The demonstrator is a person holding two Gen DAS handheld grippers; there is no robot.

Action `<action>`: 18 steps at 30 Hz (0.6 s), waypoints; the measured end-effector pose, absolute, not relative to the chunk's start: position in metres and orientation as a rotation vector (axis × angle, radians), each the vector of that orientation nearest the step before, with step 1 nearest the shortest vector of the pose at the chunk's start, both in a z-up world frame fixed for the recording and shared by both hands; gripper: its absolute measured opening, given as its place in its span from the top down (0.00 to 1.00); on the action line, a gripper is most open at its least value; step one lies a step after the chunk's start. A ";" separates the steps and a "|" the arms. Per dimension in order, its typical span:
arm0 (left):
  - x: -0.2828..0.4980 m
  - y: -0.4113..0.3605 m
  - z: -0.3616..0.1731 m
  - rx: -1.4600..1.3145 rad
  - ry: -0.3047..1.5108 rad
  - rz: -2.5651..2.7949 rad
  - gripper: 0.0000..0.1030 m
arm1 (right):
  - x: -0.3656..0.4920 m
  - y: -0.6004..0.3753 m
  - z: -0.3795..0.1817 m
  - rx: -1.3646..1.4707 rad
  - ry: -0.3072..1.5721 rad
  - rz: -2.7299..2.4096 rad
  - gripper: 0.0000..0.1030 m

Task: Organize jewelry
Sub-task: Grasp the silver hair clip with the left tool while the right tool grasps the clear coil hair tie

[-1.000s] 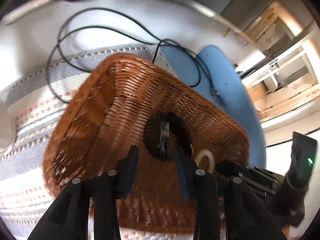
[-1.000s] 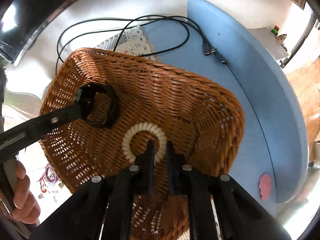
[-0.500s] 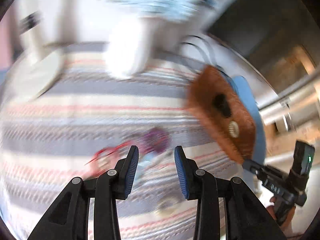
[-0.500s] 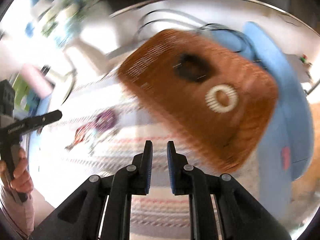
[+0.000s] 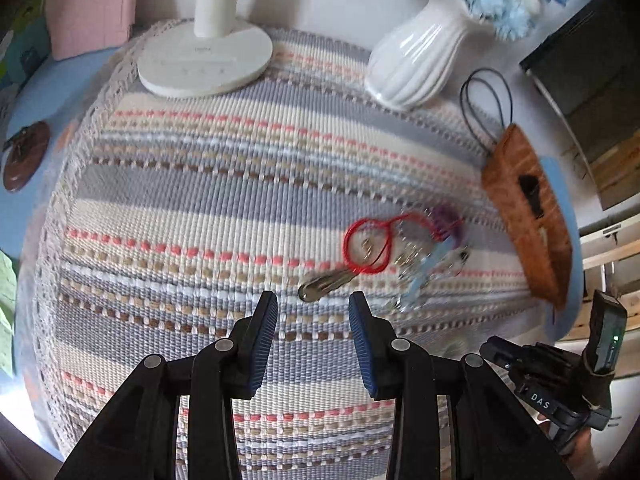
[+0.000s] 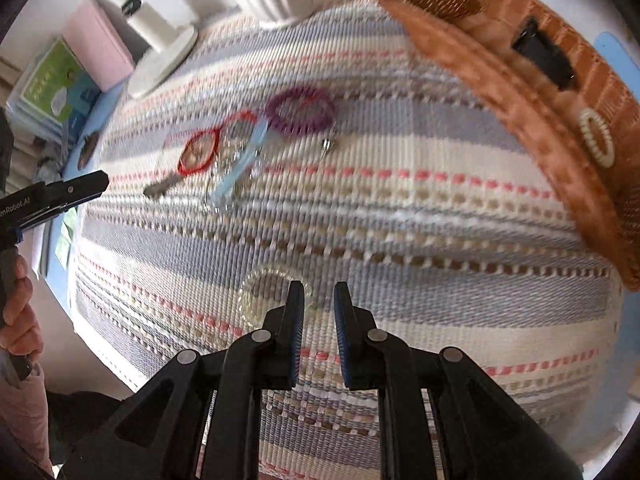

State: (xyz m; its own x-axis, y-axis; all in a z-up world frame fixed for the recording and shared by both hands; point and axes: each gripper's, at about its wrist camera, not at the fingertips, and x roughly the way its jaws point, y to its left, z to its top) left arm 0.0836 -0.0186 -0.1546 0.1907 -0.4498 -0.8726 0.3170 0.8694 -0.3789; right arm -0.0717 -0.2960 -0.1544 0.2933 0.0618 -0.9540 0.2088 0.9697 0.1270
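Jewelry (image 5: 404, 248) lay right of centre on the striped mat (image 5: 200, 200), basket (image 5: 524, 208) at right. Both grippers, left (image 5: 313, 316) and right (image 6: 318, 300), hung released and empty; a metal clip (image 5: 326, 284) seemed the likely next grasp.

The left claw (image 5: 313, 312) hangs with its jaws apart above a striped woven mat (image 5: 200, 208). Just beyond its tips lies a silver hair clip (image 5: 326, 285), touching a red cord loop (image 5: 366, 246). A wicker basket (image 5: 524, 216) sits farther right.
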 end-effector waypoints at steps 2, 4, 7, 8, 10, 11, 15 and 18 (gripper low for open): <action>0.084 -0.018 -0.163 -0.112 1.269 -0.540 0.63 | -0.075 -0.292 -0.159 0.235 1.280 -0.102 0.84; 0.082 -0.027 -0.168 -0.032 1.241 -0.549 0.63 | -0.076 -0.292 -0.161 0.227 1.279 -0.111 0.84; 0.081 -0.044 -0.177 0.132 1.226 -0.637 0.63 | -0.075 -0.291 -0.166 0.226 1.279 -0.118 0.84; 0.082 -0.050 -0.179 0.186 1.217 -0.654 0.63 | -0.075 -0.291 -0.167 0.225 1.279 -0.118 0.84; 0.084 -0.062 -0.180 0.280 1.187 -0.699 0.63 | -0.074 -0.290 -0.169 0.220 1.276 -0.118 0.84; 0.085 -0.066 -0.181 0.301 1.179 -0.723 0.63 | -0.070 -0.286 -0.174 0.216 1.273 -0.119 0.84; 0.091 -0.083 -0.191 0.339 1.188 -0.764 0.63 | -0.068 -0.277 -0.181 0.215 1.280 -0.115 0.84; 0.083 -0.090 -0.196 0.341 1.191 -0.788 0.63 | -0.064 -0.267 -0.184 0.157 1.270 -0.132 0.84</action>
State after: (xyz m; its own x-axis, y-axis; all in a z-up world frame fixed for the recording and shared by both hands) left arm 0.0830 -0.0905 -0.1961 0.1507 -0.3645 -0.9189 0.7026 0.6934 -0.1598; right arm -0.0642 -0.2670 -0.1839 0.2909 -0.0119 -0.9567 0.1855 0.9817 0.0442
